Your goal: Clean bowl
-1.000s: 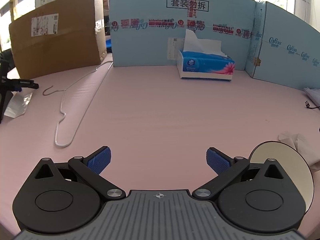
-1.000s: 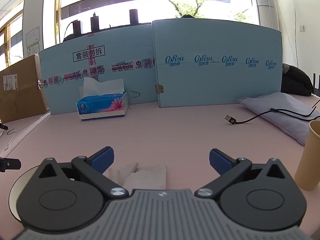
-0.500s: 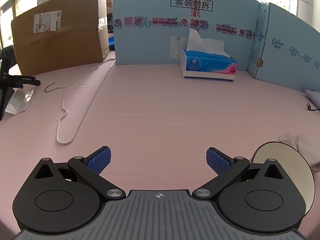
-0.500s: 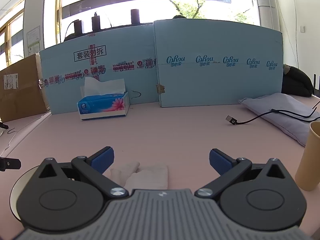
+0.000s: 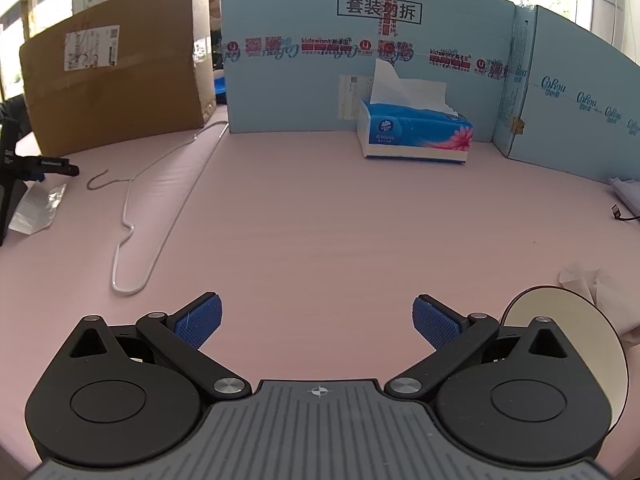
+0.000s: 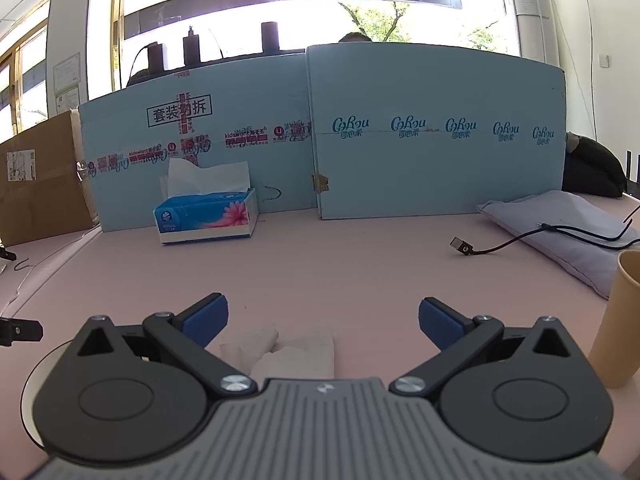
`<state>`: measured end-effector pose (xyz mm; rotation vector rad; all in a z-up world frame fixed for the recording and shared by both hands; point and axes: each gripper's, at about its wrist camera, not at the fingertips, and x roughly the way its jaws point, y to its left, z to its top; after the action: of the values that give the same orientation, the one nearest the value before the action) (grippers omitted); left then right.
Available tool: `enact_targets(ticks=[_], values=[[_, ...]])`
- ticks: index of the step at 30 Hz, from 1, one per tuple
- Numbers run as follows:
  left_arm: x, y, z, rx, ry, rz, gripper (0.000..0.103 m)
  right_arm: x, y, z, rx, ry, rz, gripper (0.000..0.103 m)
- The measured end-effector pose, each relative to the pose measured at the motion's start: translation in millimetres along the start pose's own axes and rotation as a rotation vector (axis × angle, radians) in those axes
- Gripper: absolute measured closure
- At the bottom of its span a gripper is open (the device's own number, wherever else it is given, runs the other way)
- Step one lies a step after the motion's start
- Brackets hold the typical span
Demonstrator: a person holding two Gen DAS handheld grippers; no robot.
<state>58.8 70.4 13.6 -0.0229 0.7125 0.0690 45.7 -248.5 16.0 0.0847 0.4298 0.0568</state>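
Left gripper (image 5: 318, 322): blue ribbed fingers (image 5: 199, 319) spread wide, holding nothing, hovering over bare pink table (image 5: 320, 216). Right gripper (image 6: 323, 320): fingers (image 6: 206, 318) likewise spread wide and empty, poised above a crumpled white tissue (image 6: 288, 350) lying flat on the table.

Bowl (image 5: 560, 320): round, cream inside with a thin dark rim, resting on the table just right of the left gripper, partly hidden behind its black housing; tissue just beside it.

Farther off: blue tissue box (image 5: 416, 132) with a white sheet sticking up, against light-blue foam panels (image 5: 360, 80); brown cardboard box (image 5: 116, 88) to the left; thin white wire hanger (image 5: 160, 208) lying flat. On the right: tan paper cup (image 6: 618, 320), grey pillow (image 6: 560, 232), black cable (image 6: 520, 240). Bright windows behind.
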Motion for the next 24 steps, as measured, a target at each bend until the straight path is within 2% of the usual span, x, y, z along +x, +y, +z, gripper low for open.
enact_targets(ticks=[24], values=[[2.2, 3.2, -0.2, -0.003, -0.004, -0.013, 0.000, 3.5, 3.3, -0.3, -0.015, 0.015, -0.002, 0.000]])
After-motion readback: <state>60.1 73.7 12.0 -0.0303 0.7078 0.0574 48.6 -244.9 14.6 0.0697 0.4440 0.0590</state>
